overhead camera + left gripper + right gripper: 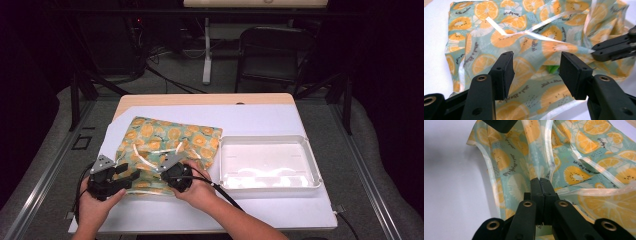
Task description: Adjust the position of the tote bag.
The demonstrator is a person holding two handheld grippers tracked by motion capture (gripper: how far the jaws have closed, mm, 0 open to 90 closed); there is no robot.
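The near left part of the table [280, 212] is taken up by the fruit-print bag [165, 150], over whose near edge both grippers are crowded. The gap between the jaws of the left gripper [131, 174] is left free, fabric lying beneath it. No gap is left at the right gripper [541, 185] (its jaws are pressed together on the bag's rim). The right side is blocked by the white tray [270, 162]. Bare white surface is left along the near edge and beyond the bag.
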